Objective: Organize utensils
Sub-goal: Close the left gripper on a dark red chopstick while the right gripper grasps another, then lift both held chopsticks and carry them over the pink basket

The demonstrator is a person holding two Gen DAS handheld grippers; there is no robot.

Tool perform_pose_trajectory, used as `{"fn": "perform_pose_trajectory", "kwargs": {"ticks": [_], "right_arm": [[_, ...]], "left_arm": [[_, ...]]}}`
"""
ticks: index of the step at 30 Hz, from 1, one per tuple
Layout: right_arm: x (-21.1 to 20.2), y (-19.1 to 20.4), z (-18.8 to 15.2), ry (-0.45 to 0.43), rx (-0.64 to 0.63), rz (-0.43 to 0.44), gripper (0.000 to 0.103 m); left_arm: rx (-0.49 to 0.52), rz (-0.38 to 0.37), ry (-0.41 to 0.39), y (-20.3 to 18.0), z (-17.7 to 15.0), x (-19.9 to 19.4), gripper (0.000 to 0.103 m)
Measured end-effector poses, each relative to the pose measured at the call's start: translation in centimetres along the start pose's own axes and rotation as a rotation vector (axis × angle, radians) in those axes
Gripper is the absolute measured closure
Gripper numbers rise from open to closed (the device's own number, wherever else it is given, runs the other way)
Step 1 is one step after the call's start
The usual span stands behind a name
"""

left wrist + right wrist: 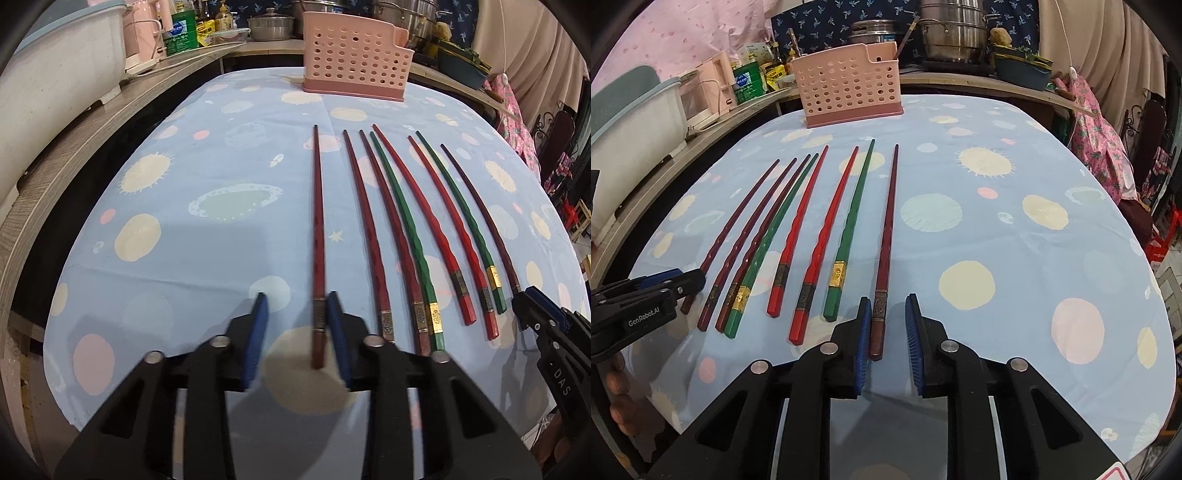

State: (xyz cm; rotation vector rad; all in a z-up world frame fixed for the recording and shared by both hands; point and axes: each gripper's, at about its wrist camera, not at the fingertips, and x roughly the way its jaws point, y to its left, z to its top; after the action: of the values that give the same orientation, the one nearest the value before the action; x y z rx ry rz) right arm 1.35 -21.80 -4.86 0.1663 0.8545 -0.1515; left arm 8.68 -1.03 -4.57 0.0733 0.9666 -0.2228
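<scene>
Several chopsticks lie in a row on the blue cloth: dark red, green and bright red. My left gripper (pixel 297 299) is open, its jaws around the thick end of the leftmost dark red chopstick (pixel 317 221), which lies against the right pad. My right gripper (pixel 888 301) is open around the thick end of the rightmost dark red chopstick (pixel 888 221), close to the left pad. A pink perforated holder (pixel 354 55) stands upright at the far edge; it also shows in the right wrist view (pixel 849 86).
The table (pixel 184 206) has a blue cloth with planets. A wooden ledge (pixel 92 122) runs along the left with a white tub (pixel 55 66), bottles and pots. Steel pots (pixel 953 33) stand behind the holder. Pink fabric (pixel 1100 140) hangs at the right.
</scene>
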Motion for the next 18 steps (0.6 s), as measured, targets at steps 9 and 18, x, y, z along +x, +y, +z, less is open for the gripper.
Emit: {"fn": "perform_pose_trajectory", "kwargs": {"ticks": [9,18], "right_arm": [[-0.1,-0.6,0.5,0.02,0.024,0.028,0.095],[-2.5,-0.4,2.8,-0.044,0.023,0.047,0.095]], "left_arm": [[-0.023,-0.051,0.029,0.8,0.4,-0.1,0.096],[-0.033,-0.048,0.004,1.1,2.0,-2.2,0.096]]}}
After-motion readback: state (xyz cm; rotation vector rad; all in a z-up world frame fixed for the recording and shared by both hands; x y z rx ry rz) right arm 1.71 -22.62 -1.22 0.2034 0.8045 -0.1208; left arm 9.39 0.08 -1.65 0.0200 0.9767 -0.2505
